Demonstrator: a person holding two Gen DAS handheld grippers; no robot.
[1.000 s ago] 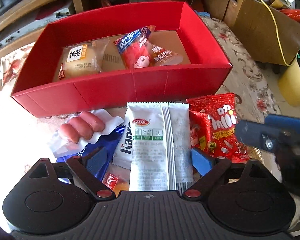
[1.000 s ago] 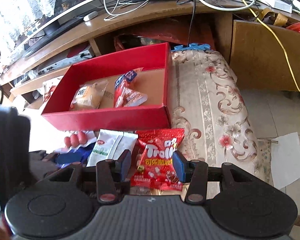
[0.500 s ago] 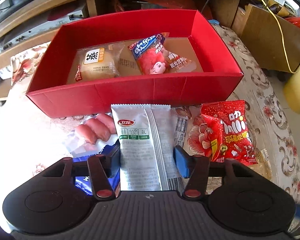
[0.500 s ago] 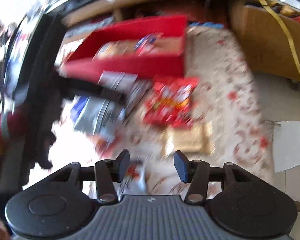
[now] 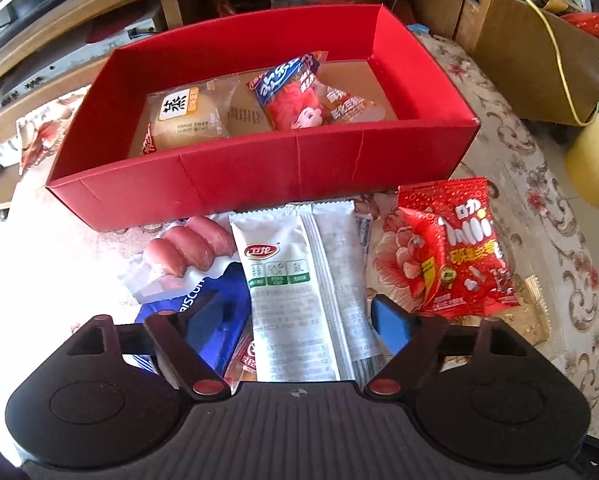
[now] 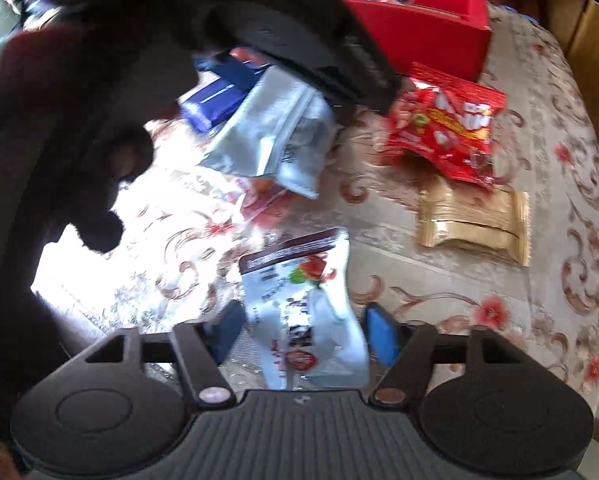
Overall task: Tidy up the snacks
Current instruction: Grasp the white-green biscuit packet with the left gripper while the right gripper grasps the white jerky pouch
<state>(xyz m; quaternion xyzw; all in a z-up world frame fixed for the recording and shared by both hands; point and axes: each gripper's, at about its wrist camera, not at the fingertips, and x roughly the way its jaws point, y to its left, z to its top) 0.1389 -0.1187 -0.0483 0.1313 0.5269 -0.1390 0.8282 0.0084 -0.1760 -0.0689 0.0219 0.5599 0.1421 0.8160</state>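
A red box (image 5: 259,168) holds a wrapped bun (image 5: 183,120) and a blue-and-red snack bag (image 5: 299,92). In front of it a white packet (image 5: 295,280) lies on the snack pile, between the fingers of my left gripper (image 5: 297,322). Its jaws are opening and the pads stand clear of the packet. My right gripper (image 6: 301,334) points down at a white packet with a strawberry picture (image 6: 303,320). That packet lies between its opening jaws, with a gap at each pad. The left gripper's black body (image 6: 299,40) looms over the pile (image 6: 275,136) in the right wrist view.
Sausages (image 5: 187,248) and a blue biscuit pack (image 5: 219,300) lie left of the white packet. A red gummy bag (image 5: 455,252) lies to its right. A gold packet (image 6: 473,220) rests on the floral cloth (image 6: 539,160). Cardboard boxes and a yellow cable (image 5: 547,48) stand behind.
My left gripper closed on the white packet, then spread its jaws again. My right gripper left the red gummy bag, swung left and down over the strawberry packet, and its jaws widened.
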